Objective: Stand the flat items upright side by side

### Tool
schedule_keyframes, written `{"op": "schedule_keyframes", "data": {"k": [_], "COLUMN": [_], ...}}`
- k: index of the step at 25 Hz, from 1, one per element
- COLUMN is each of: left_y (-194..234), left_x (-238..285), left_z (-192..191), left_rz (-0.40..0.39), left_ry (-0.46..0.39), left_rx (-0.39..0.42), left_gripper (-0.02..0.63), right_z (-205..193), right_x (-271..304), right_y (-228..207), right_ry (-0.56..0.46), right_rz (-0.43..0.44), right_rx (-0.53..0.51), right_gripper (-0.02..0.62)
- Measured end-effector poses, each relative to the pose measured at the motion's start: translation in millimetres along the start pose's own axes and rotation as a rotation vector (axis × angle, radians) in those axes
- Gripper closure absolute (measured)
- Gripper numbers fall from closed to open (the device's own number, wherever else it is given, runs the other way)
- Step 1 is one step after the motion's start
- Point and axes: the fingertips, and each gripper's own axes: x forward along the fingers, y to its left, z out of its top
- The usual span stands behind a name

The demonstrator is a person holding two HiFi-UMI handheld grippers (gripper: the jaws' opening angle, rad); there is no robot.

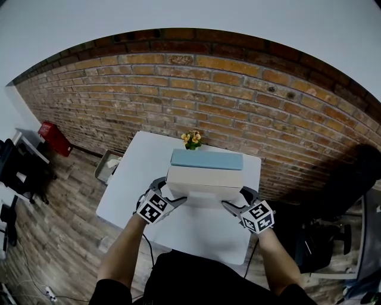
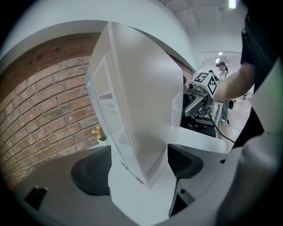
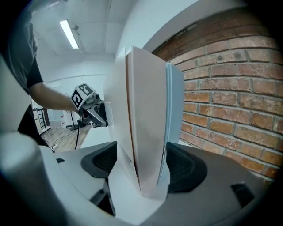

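Flat items — three upright, one blue — on one white table.

A white table stands with its far edge close to a brick wall, and plain white wall rises above the brick. A small pot of yellow flowers sits at that far edge. Wooden plank floor spreads to the table's left, where a grey tray lies just beside it. Farther left, by the bricks, is a red crate, with black racks nearer. To the table's right is dark furniture, too dim to identify. A strip light glows on the ceiling above.
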Motion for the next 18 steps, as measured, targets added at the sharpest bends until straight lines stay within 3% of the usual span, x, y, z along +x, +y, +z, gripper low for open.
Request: {"op": "schedule_keyframes", "data": {"k": [4,10,14,18], "left_y": [3,9,13,18], "left_x": [-18,-52,-77,-103], "left_z": [-4,-15,-13,-11], "left_rz": [0.039,0.126,0.183,0.192], "left_ry": [-0.023,-0.103,-0.162,-0.238], "left_rx": [-0.08,-0.27,-0.302,-0.321], "left_gripper": [0.187,0.189,0.216,0.281], "right_z": [0,-2,-2,6], "right_x": [-11,-29,-39,-47], "right_y": [1,5,14,27], "right_ry": [-0.028,-0.086,-0.101,-0.112], "right_rz": [-0.001,-0.06,-0.093,-0.151], "right_rx": [0.057,0.141,0.183,0.185], "right_gripper": [0.232,0.249,0.275,0.302]}}
